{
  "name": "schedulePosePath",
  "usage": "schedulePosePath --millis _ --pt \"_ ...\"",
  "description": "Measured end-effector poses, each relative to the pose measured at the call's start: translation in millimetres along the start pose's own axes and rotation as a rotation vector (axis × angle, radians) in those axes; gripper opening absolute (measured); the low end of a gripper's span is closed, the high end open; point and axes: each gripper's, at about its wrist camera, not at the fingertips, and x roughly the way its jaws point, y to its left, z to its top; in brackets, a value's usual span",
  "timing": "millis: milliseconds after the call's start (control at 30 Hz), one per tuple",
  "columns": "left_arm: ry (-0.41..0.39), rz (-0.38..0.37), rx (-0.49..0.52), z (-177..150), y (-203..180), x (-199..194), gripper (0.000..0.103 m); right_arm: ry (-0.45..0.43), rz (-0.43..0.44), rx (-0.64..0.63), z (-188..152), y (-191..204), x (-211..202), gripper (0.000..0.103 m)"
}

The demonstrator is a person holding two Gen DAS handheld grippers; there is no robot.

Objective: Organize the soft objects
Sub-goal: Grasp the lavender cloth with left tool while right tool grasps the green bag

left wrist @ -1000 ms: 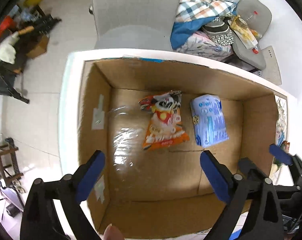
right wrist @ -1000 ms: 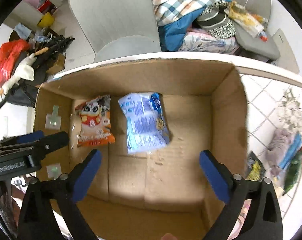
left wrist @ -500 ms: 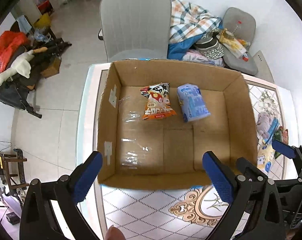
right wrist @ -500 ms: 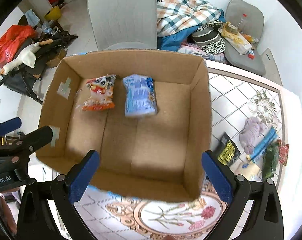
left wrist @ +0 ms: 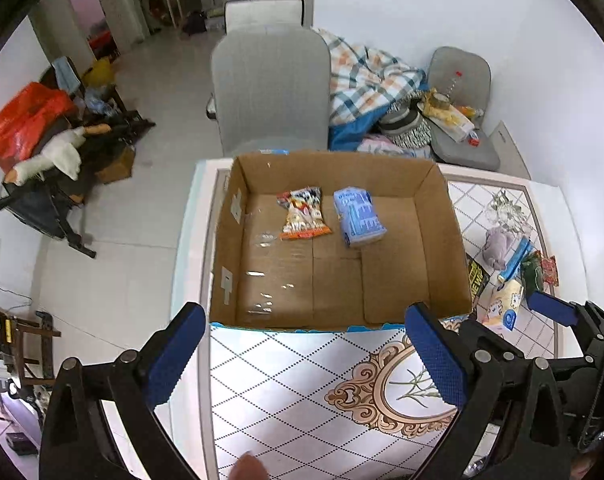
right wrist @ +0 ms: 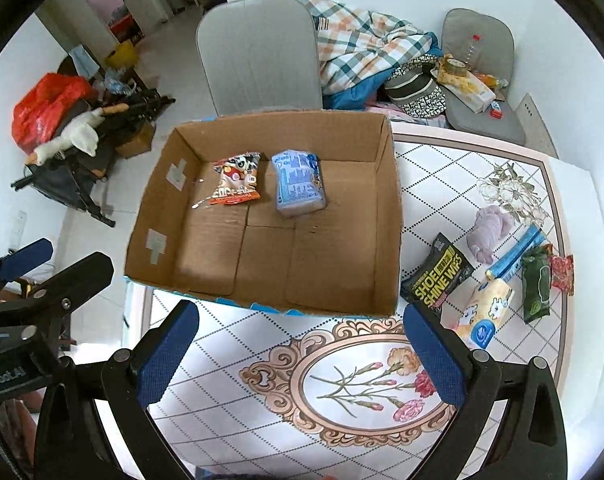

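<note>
Both tongs (left wrist: 306, 354) (right wrist: 302, 354) spread empty, pulled back from cardboard box (right wrist: 386, 216)

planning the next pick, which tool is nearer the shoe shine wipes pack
Right. The right tool has the shoe shine wipes pack just past its right finger; the left tool sits farther left, before the cardboard box.

left gripper (left wrist: 304, 354) jaws spread wide, right gripper (right wrist: 302, 352) likewise, both empty

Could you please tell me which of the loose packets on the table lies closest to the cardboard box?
The black shoe shine wipes packet: it lies right beside the cardboard box, while the cream tissue pack and green packet lie farther right.
</note>
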Motion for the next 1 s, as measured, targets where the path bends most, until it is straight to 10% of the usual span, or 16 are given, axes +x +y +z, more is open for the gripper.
schedulePosePath --millis 300,600,800,1000 --pt "-0.063 -0.047 0.061 6 -53 -17 0.102 -0.029 0.057 0.128 -15 -73 -29 0.103" --pt "-0.067 -0.094 0.173 27 -173 16 0.102 -0.047 -0.031 0.332 -41 -233 -42 0.103" --pt "0.087 -0.132 0.303 52 -275 97 0.102 0.070 -0.117 0.414 -40 -350 4 0.103" --pt "0.294 -0.117 0.402 64 -348 196 0.072 0.229 -0.098 0.384 -28 -406 90 0.103"
